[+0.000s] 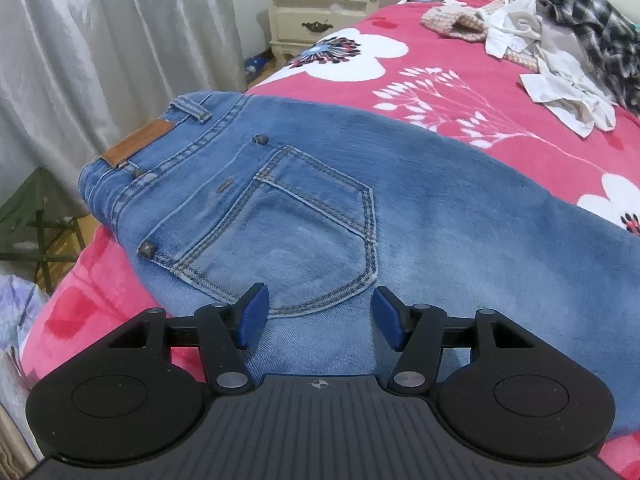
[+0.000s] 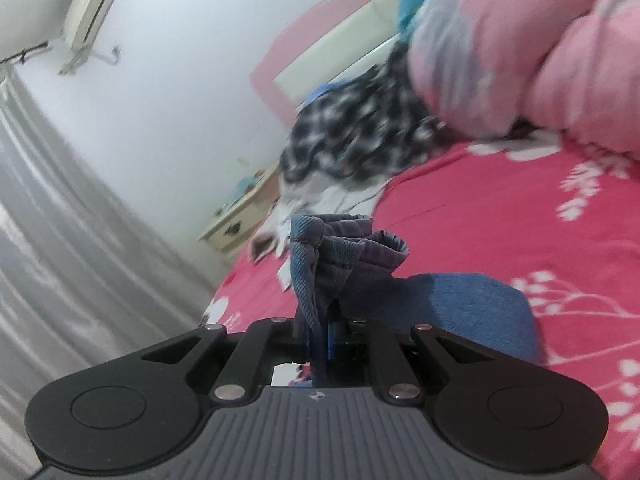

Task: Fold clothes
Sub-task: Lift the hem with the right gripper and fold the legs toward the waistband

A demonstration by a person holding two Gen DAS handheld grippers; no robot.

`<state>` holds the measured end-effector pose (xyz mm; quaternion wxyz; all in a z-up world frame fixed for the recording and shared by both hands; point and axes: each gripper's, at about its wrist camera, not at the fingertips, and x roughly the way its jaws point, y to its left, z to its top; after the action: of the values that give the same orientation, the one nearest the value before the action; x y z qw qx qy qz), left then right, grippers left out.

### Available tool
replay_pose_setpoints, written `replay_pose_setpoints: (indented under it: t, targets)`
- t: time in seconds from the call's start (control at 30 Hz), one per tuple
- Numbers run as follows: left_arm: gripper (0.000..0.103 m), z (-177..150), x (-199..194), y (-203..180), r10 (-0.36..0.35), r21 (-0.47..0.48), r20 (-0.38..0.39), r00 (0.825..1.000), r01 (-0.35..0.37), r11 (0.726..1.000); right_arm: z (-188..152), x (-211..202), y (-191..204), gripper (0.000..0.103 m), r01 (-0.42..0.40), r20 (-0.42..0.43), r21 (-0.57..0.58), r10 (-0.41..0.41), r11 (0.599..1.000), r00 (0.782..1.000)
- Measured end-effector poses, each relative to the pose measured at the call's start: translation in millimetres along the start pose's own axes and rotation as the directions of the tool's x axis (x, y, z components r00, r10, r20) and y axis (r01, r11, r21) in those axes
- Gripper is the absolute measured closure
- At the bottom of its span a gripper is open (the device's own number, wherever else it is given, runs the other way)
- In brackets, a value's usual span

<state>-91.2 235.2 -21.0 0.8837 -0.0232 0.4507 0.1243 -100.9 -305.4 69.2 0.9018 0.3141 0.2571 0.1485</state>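
A pair of blue jeans (image 1: 320, 208) lies flat across the red flowered bedspread (image 1: 460, 92), back pocket up and waistband toward the left edge of the bed. My left gripper (image 1: 320, 312) hovers just over the pocket's lower edge; its blue pads stand apart with only the flat denim beneath them. In the right wrist view my right gripper (image 2: 326, 332) is shut on a bunched hem of the jeans (image 2: 340, 256), lifted clear of the bed. The leg (image 2: 472, 312) trails down to the bedspread behind it.
A heap of unfolded clothes (image 1: 560, 40), including a black-and-white checked shirt (image 2: 360, 132), lies at the bed's far side. A pink quilt (image 2: 540, 48) is piled near the headboard. A cream nightstand (image 1: 320, 4) and grey curtains (image 1: 100, 48) stand beyond the bed.
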Motion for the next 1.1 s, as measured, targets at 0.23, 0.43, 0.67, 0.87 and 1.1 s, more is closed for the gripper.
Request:
replay_pose_setpoints:
  t: [0.23,0.43,0.67,0.87,1.1]
  targets:
    - [0.045,-1.0,0.1,0.5,-0.004,0.001,0.005,1.000,0.004,1.000,-9.6,41.6,45.6,0.095,-0.134,-0.105,-0.074,0.126,0.988,0.986]
    - [0.044,-2.2,-0.6,1.6,-0.013,-0.001,0.011,1.000,0.013,1.000,-23.6,89.7,88.3,0.095,-0.236,-0.231,-0.080,0.212,0.968,0.950]
    - [0.043,-3.2,-0.3,5.6,-0.038,-0.010,0.019,0.999,0.038,0.999,-36.6,113.5,122.5,0.095,-0.287,-0.280,-0.112,0.247,0.951,0.928]
    - [0.041,-3.7,0.6,7.1,-0.054,-0.013,0.030,0.998,0.054,0.998,-33.2,143.1,151.1,0.095,-0.295,-0.315,-0.110,0.248,0.949,0.916]
    - [0.041,-1.6,-0.6,13.5,-0.080,-0.061,0.032,0.996,0.082,0.995,-28.4,177.7,201.9,0.095,-0.372,-0.369,-0.142,0.299,0.917,0.880]
